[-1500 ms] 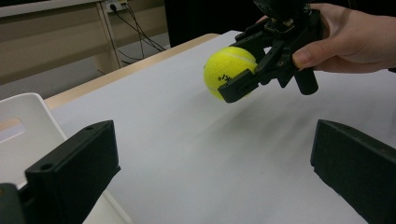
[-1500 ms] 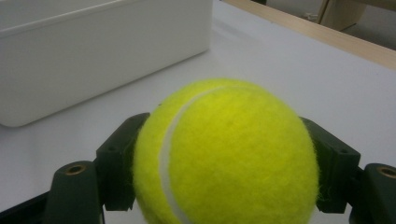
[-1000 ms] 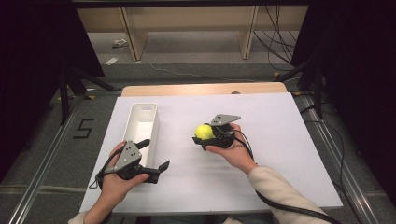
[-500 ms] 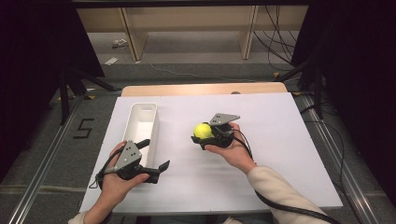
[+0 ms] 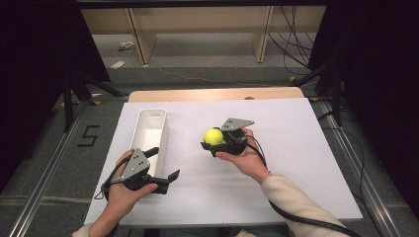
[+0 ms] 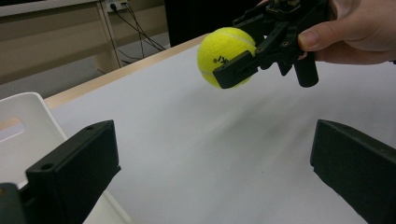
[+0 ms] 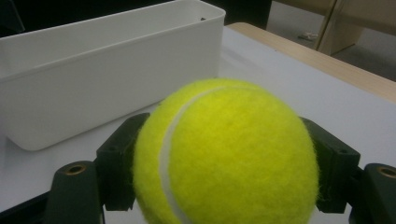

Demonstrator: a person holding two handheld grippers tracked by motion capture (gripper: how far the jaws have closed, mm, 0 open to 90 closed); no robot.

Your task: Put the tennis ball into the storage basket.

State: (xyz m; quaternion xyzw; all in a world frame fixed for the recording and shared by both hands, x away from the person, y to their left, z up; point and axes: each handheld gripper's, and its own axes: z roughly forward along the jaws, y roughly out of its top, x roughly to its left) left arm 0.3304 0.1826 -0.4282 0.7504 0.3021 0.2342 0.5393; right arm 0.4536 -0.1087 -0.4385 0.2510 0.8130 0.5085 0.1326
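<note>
Tennis ball (image 5: 213, 136) clamped between the jaws of the right gripper (image 5: 216, 143), held off the white table (image 5: 296, 148), just right of the white bin (image 5: 150, 129). Pickup judged done; carrying over the bin and release remain. Left gripper (image 5: 163, 165) rests near the bin's near end, jaws spread, empty.
</note>
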